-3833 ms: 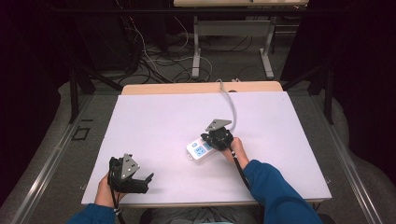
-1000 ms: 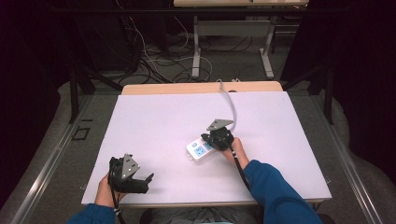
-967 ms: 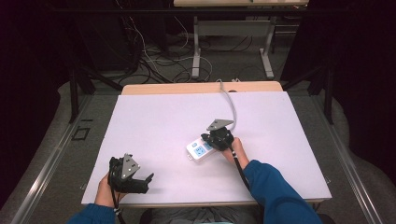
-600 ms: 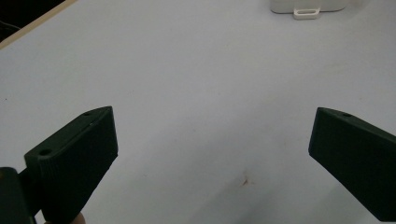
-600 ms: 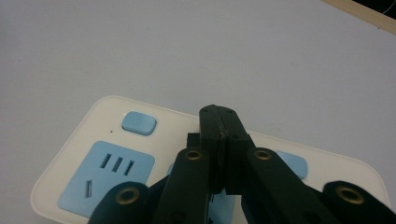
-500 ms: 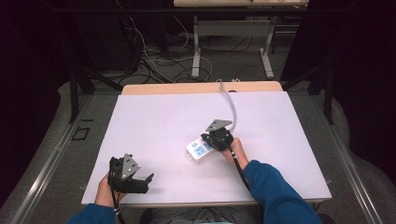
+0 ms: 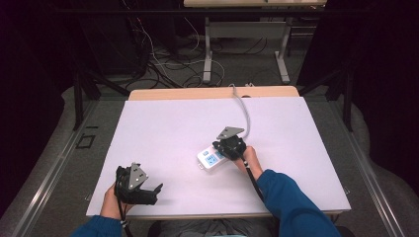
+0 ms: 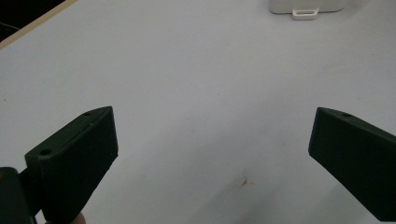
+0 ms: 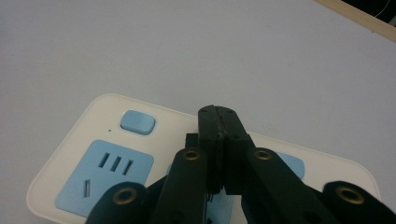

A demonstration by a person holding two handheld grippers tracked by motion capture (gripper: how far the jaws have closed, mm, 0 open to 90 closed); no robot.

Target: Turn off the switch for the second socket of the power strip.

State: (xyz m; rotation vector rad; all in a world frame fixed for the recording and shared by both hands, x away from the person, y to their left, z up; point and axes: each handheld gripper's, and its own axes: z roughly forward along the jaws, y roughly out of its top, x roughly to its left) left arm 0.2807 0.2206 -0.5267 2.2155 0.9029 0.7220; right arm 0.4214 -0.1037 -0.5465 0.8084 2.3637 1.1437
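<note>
Power strip [image 7: 213,159], white with blue sockets, lies right of the middle of the white surface [image 7: 173,128], far from every edge. Right gripper [image 7: 229,149] has its fingers together, over the strip. Left gripper [image 7: 148,192] rests near the front-left edge, fingers apart around nothing. Much free room lies between them.

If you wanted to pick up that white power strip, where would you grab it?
Probably across its two long edges, coming straight down from above. The power strip lies flat on the table, and its narrow width suits open jaws; its broad socket face offers nothing to pinch.
</note>
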